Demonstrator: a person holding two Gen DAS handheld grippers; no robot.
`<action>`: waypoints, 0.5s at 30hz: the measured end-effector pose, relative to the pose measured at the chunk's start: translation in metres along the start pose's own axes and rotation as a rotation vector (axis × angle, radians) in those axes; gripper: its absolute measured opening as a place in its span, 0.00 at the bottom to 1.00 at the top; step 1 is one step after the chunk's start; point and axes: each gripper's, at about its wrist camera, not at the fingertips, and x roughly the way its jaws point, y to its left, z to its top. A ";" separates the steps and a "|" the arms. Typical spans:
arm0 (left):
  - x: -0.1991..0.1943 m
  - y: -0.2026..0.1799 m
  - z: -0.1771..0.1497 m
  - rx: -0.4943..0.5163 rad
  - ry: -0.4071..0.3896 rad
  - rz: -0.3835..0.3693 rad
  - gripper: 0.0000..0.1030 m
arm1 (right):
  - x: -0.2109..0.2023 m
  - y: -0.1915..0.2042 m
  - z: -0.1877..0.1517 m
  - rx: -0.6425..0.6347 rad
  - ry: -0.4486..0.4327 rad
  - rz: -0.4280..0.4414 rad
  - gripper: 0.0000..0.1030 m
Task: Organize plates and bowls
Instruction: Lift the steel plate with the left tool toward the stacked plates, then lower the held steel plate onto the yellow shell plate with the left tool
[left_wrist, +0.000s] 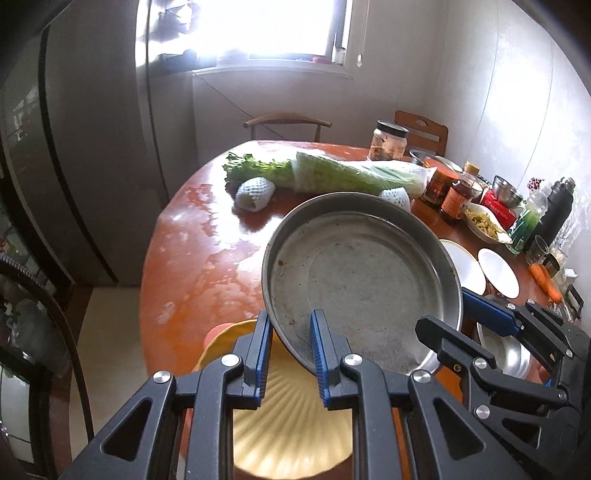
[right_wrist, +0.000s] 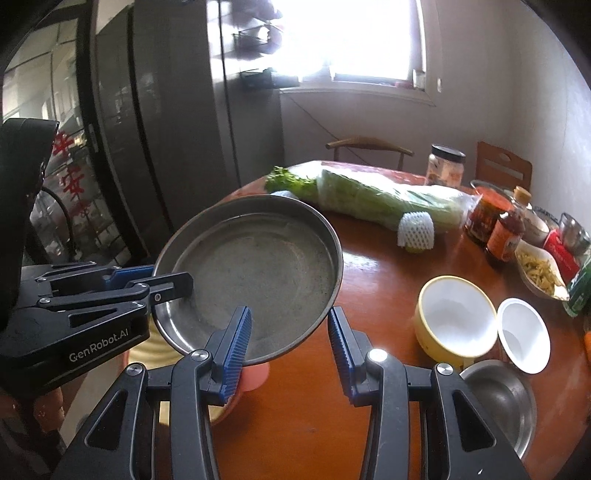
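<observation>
A round steel pan (left_wrist: 364, 280) is held tilted in the air above the near edge of the desk (left_wrist: 199, 266). The left hand-held gripper (left_wrist: 290, 343) pinches the pan's near rim, one finger inside and one underneath. The right hand-held gripper (right_wrist: 290, 332) clamps the rim on the pan's other side, its jaws only a little apart. Directly below the pan lies a ribbed yellow plate (left_wrist: 291, 417) on a pink dish at the desk's edge. To the right of the pan stand a yellow bowl (right_wrist: 456, 317) with a white inside and a small white bowl (right_wrist: 522, 334), just beside each other, and nearer than these a steel bowl (right_wrist: 500, 400). Beyond the pan lie a bagged cabbage (right_wrist: 384, 201) with leafy greens and two foam-netted fruits. Jars, sauce bottles and a plate of food crowd the wall side. The desk's left half, beside the pan, is bare, glossy red-brown wood with worn pale patches. A grey fridge (left_wrist: 92, 147) stands left of the pan, and a bright window behind it.
</observation>
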 end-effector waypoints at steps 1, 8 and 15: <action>-0.003 0.002 -0.002 -0.003 -0.005 0.004 0.21 | -0.002 0.005 0.000 -0.008 -0.002 0.002 0.43; -0.020 0.019 -0.016 -0.026 -0.021 0.026 0.21 | -0.010 0.028 -0.005 -0.054 -0.004 0.019 0.43; -0.028 0.035 -0.034 -0.052 -0.023 0.051 0.21 | -0.012 0.051 -0.014 -0.104 0.008 0.034 0.43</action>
